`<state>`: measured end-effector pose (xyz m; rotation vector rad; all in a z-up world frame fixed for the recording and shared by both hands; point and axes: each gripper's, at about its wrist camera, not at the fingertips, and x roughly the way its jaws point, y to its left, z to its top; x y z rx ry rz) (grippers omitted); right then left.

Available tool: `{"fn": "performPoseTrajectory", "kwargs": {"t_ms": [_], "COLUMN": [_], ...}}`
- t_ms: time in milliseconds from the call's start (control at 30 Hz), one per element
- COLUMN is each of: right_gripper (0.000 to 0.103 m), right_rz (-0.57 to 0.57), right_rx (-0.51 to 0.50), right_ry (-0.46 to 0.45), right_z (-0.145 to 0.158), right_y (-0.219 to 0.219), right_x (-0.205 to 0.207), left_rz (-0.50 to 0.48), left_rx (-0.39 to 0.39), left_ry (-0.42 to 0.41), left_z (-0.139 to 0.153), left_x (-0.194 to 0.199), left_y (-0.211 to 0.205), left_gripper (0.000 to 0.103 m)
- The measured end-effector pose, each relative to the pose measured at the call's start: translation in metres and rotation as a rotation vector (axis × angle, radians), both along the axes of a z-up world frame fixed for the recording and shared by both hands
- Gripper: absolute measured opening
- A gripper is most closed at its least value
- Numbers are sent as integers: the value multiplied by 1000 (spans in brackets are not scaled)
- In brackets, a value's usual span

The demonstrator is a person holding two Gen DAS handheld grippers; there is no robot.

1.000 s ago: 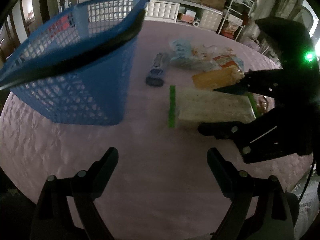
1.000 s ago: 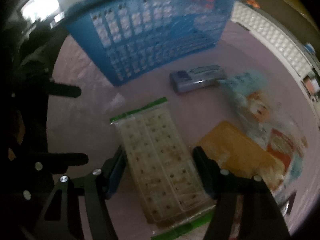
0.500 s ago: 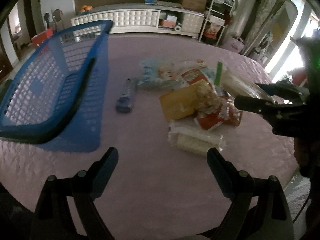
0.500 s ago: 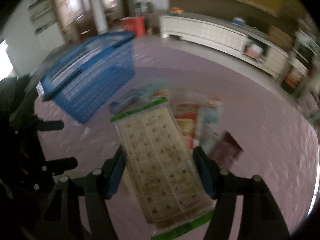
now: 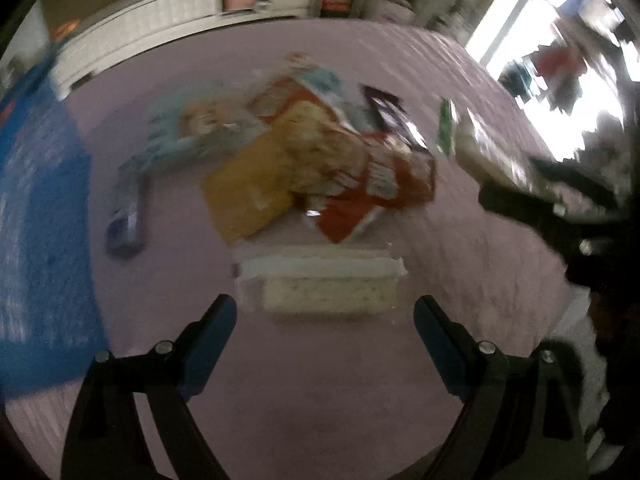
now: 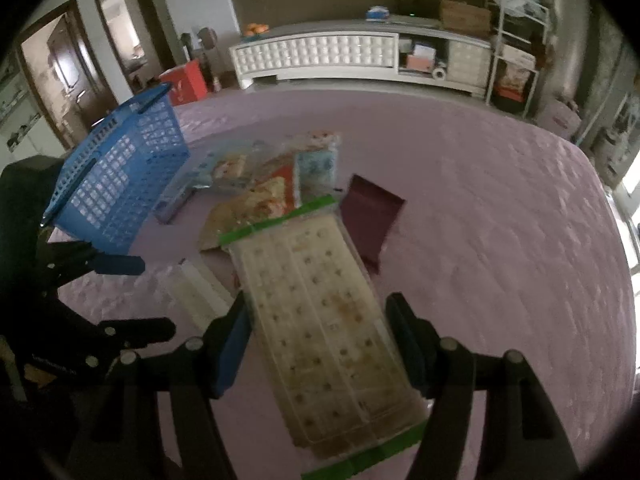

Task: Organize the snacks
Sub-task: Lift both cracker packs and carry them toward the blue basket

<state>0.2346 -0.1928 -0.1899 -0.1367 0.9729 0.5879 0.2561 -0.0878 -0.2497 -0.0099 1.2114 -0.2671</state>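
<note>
My right gripper (image 6: pixel 318 310) is shut on a clear cracker pack with green ends (image 6: pixel 312 280) and holds it tilted above the purple table (image 6: pixel 500 220). The same pack (image 5: pixel 472 140) shows at the right of the left wrist view. My left gripper (image 5: pixel 324 316) is open and empty, low over the cloth. A pale cracker packet (image 5: pixel 328 284) lies flat just beyond its fingertips. Behind that sits the snack pile: an orange packet (image 5: pixel 248 192), a red packet (image 5: pixel 376 184) and a light blue packet (image 5: pixel 180 128). A blue basket (image 6: pixel 120 184) stands at the left.
A blue-grey bar (image 5: pixel 128 216) lies between the basket and the pile, and a maroon packet (image 6: pixel 372 216) lies at the pile's right. My left gripper (image 6: pixel 136 296) shows at the left of the right wrist view. A white sideboard (image 6: pixel 320 56) and a shelf rack (image 6: pixel 516 40) stand beyond the table.
My right gripper has lifted the green-ended pack off the table and rolled. The left gripper has swung from the basket toward the snack pile, bringing the pale packet just before its fingers.
</note>
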Motion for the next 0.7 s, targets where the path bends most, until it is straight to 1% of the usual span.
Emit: {"fn": "performPoseTrajectory", "kwargs": {"t_ms": [67,133,233,333,400,467,533,567,633,700], "right_gripper": [71,71,71,71,71,71,71,71,71,71], "right_rz": [-6,-15,-28,-37,-37,-42,-50,-56,-67,-75], "right_rx": [-1,-4,-2,6,8,7,8,8,9,7], "right_ry": [0,3,14,30,37,36,38,40,42,45], "right_z": [-2,-6,-12,-17,-19,-20,-21,-22,-22,-22], "right_y": [-3,-9,-13,-15,-15,-14,-14,-14,-15,-17], "right_x": [-1,-1,0,0,1,2,3,5,6,6], "left_rz": [-29,-33,-63,-91,-88,-67,-43,-35,-26,-30], "left_rx": [26,11,32,45,46,36,21,25,47,97], "left_ry": [25,50,42,52,59,79,97,91,86,82], "left_z": [-7,-13,-16,-20,-22,-26,-28,-29,-30,-33], "left_x": [6,12,20,29,35,43,52,55,54,56], "left_y": [-8,-11,-19,-22,-23,-21,-16,-17,-19,-27], "left_gripper": [89,89,89,92,93,99,101,101,101,101]}}
